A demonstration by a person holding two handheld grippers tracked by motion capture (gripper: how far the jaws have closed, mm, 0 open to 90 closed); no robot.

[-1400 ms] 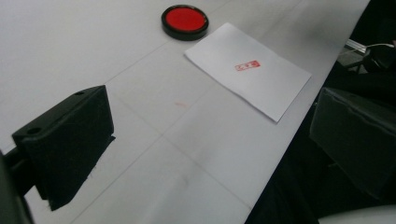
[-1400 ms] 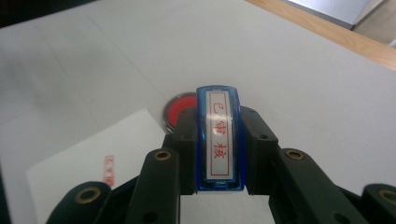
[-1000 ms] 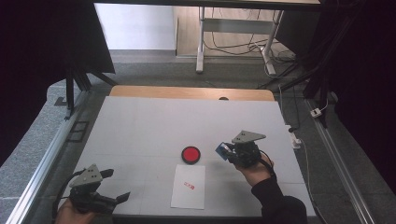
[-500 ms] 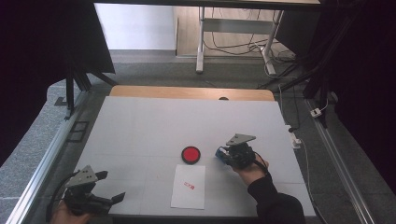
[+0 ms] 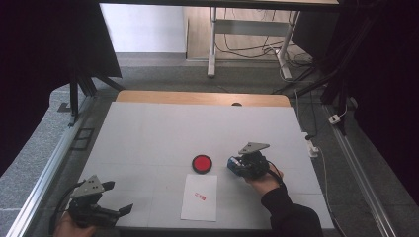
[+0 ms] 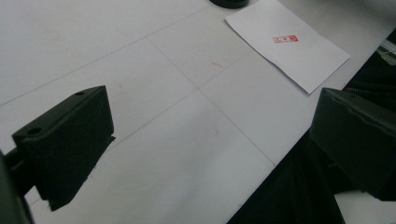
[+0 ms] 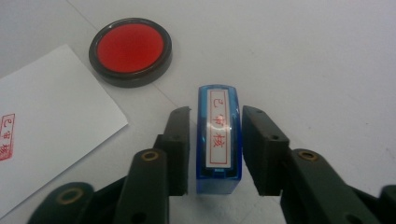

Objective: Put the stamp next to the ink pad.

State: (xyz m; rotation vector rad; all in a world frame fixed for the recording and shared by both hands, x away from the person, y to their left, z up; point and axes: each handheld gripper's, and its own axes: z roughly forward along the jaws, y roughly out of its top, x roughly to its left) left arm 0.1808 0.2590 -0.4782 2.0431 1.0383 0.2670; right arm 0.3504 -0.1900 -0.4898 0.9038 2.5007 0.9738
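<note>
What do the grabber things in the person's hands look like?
Both are black. The right gripper has two chunky black jaws on arms with brass-coloured rivets. Each, like the left gripper, has a grey three-cornered plate on top, and the person wears a dark sleeve.

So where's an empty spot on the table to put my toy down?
The whole far half of the table, beyond the red ink pad, is bare. So is the stretch between the left claw and the stamped paper. It's crowded around pad, paper and blue stamp.

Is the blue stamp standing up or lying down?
Lying down. The blue stamp rests flat on the table, label facing up, between the right gripper jaws, which have just been opening.
</note>
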